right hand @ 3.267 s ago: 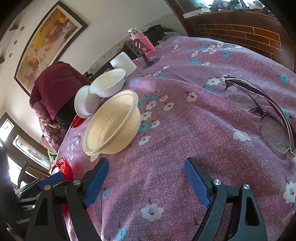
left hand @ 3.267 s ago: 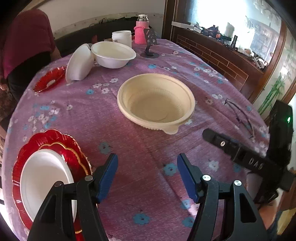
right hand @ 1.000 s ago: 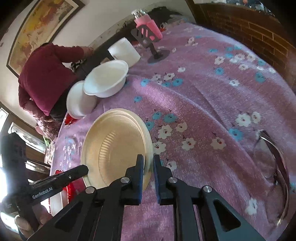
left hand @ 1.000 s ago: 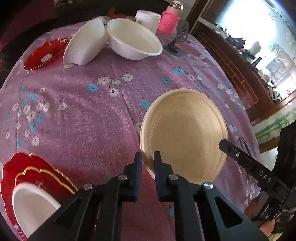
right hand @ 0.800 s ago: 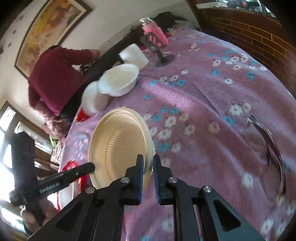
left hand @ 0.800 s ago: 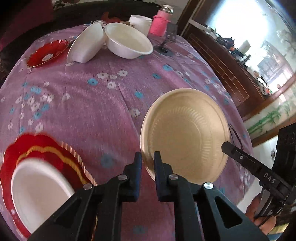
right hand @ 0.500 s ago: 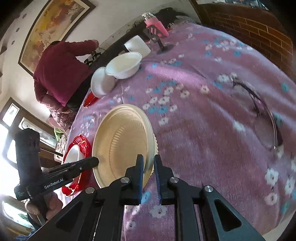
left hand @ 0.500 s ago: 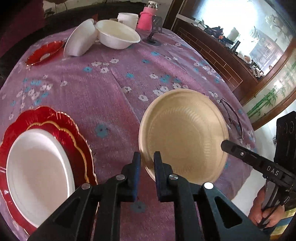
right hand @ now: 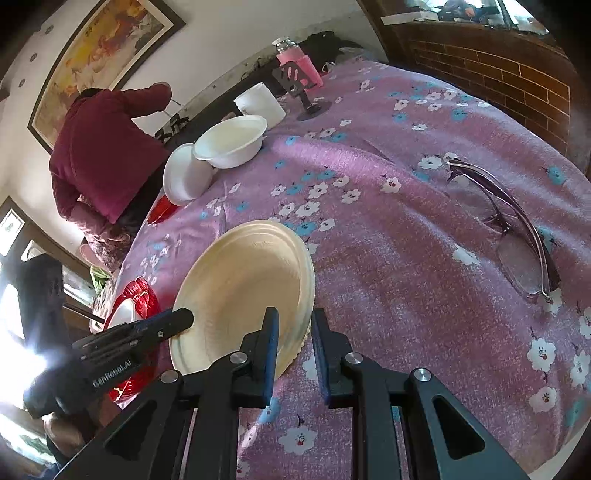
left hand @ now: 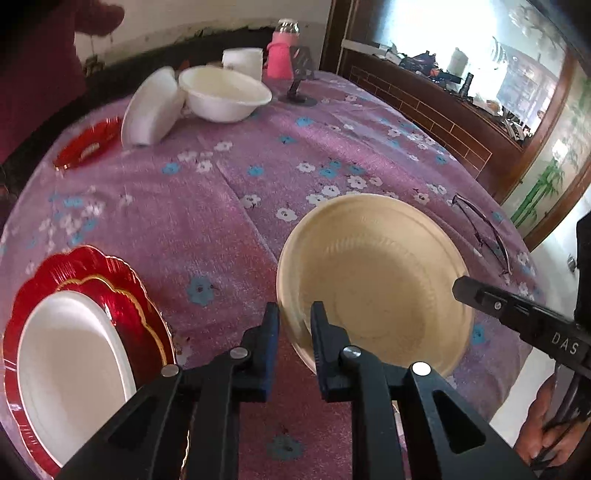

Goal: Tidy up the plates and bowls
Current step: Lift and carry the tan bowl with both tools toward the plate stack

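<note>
The tan bowl [left hand: 373, 280] has come from mid-tabletop to the near edge, beside the red plates [left hand: 122, 291]. Both grippers [left hand: 293, 325] [right hand: 293, 332] have just been opening, fingers loosening off its rim. White bowls [left hand: 225, 92] at the far side remain unsorted.

White plastered wall [right hand: 229, 40] hung with a framed yellow painting [right hand: 92, 55], dark wooden brick-patterned sideboard [left hand: 436, 110], bright daylight admitted through a window [left hand: 424, 33]
</note>
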`<state>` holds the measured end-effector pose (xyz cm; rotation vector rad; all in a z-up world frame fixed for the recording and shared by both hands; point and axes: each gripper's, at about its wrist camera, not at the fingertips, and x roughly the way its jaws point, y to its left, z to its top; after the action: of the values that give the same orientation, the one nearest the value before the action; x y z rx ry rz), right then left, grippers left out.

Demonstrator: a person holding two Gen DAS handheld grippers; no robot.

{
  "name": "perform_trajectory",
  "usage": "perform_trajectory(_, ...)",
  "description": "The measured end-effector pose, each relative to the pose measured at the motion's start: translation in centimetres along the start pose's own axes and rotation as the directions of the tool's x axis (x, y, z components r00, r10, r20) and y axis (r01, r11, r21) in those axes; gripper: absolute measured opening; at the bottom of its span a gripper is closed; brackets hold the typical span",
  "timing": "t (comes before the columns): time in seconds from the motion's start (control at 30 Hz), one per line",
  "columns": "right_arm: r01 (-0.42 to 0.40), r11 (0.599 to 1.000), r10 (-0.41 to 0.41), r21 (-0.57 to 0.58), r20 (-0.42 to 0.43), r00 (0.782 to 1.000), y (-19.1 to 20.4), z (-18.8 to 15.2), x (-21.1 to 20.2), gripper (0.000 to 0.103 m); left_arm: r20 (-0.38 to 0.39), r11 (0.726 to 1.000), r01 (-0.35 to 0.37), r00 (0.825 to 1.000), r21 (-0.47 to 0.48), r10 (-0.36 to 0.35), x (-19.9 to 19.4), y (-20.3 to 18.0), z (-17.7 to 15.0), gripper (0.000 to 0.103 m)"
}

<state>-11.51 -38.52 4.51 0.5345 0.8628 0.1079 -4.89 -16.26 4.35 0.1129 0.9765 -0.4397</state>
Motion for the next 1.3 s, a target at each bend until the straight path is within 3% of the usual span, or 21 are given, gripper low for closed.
perform_trajectory(0.47, 0.049, 0.997, -0.047, -0.060, 0.031, 0.998, 2.5, -1.1, -0.3, 0.020, 0.156, 0.988, -0.139, 0.980, 0.064, 0.127, -2.6, -0.6, -2.1, 0.017)
perform_trajectory(1.3, 0.077, 0.992, -0.072, -0.103, 0.050, 0.996, 5.4, -1.2, -0.8, 0.020, 0.234, 0.987, -0.151, 0.963, 0.056, 0.134, -4.7, 0.7, -3.3, 0.017)
